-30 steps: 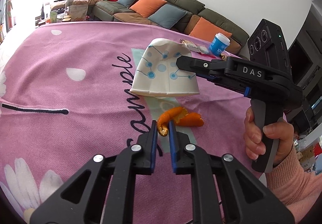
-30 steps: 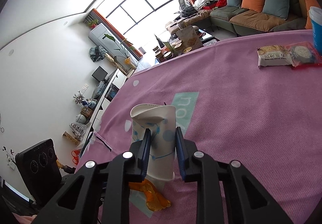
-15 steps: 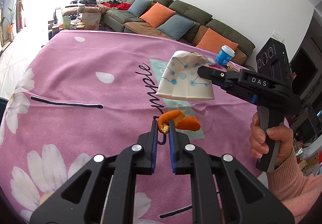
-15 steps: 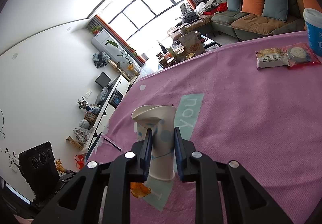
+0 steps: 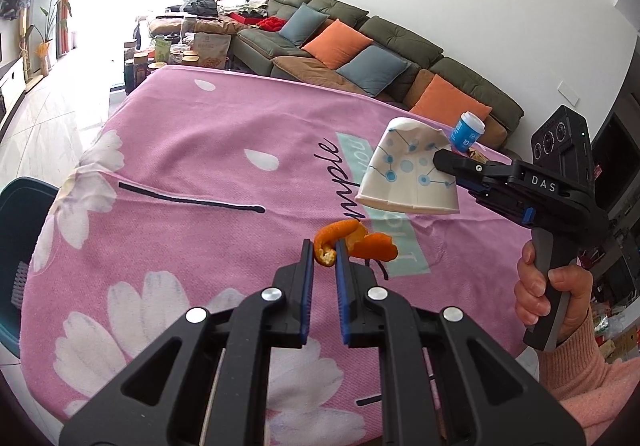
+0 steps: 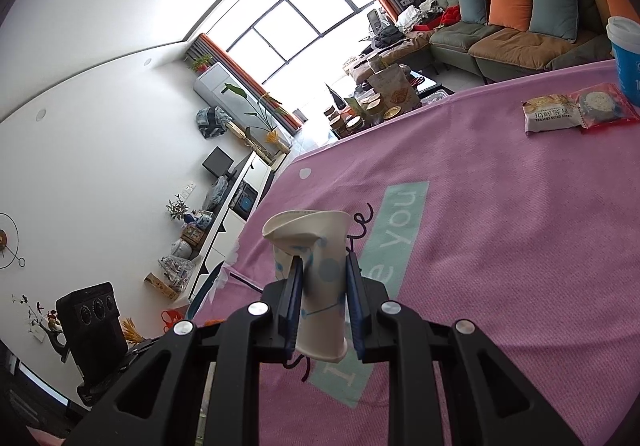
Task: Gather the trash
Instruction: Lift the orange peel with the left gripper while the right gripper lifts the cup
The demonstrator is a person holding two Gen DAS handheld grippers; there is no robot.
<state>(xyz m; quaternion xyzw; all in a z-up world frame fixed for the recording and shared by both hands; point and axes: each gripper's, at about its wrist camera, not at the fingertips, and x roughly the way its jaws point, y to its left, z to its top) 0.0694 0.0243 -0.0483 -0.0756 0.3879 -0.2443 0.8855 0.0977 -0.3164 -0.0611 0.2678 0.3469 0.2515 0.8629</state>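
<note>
Orange peel (image 5: 352,246) is clamped at one curled end between the narrow-set jaws of the left gripper (image 5: 325,256), with the rest of the strip projecting to the right of the fingertips, clear above the pink tablecloth (image 5: 192,165). Right gripper (image 6: 322,278) is closed on a crushed white paper cup with blue dot print (image 6: 316,278); the cup wall is squeezed between both pads, the crumpled rim points away from the camera and the base points toward it. In the left wrist view the same cup (image 5: 408,177) is held off the cloth, over the teal printed panel (image 5: 396,242) near the table's middle. A hand in a pink sleeve (image 5: 552,294) grips the right tool's handle. At the far right corner of the table lie two snack packets (image 6: 580,111), and a blue tub with a white lid (image 6: 626,53) stands just beside them.
</note>
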